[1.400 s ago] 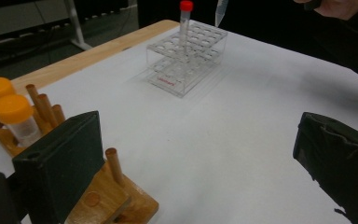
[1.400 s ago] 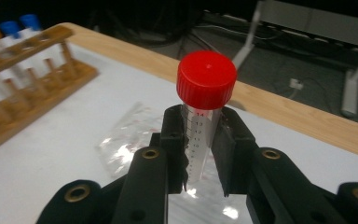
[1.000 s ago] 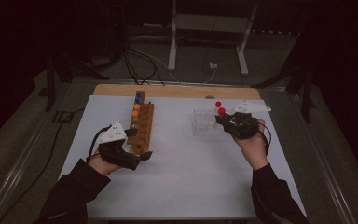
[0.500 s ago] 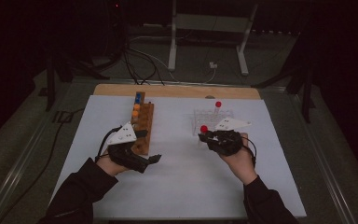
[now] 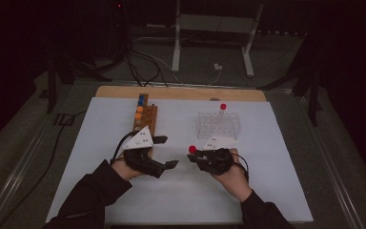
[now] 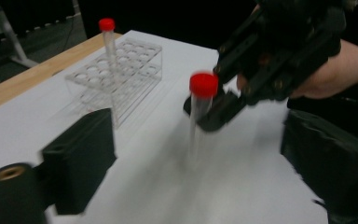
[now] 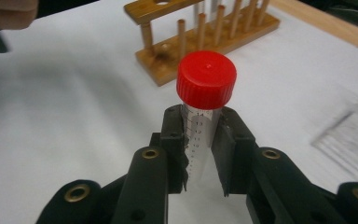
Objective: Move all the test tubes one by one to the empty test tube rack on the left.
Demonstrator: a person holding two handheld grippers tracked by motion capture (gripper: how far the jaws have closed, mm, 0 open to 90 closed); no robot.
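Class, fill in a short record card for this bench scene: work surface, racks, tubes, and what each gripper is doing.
Surface: white table
Clear rack: holds one upright red-capped tube
Wooden rack: coloured caps showing at its far end
Right gripper: shut on a red-capped tube, held upright just under the cap
Left gripper: jaws apart and just closing in, nothing between them, pointed toward the held tube

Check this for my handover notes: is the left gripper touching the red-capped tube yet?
Apart. The left gripper view shows the red-capped tube standing well beyond the left gripper, with bare white table between them.
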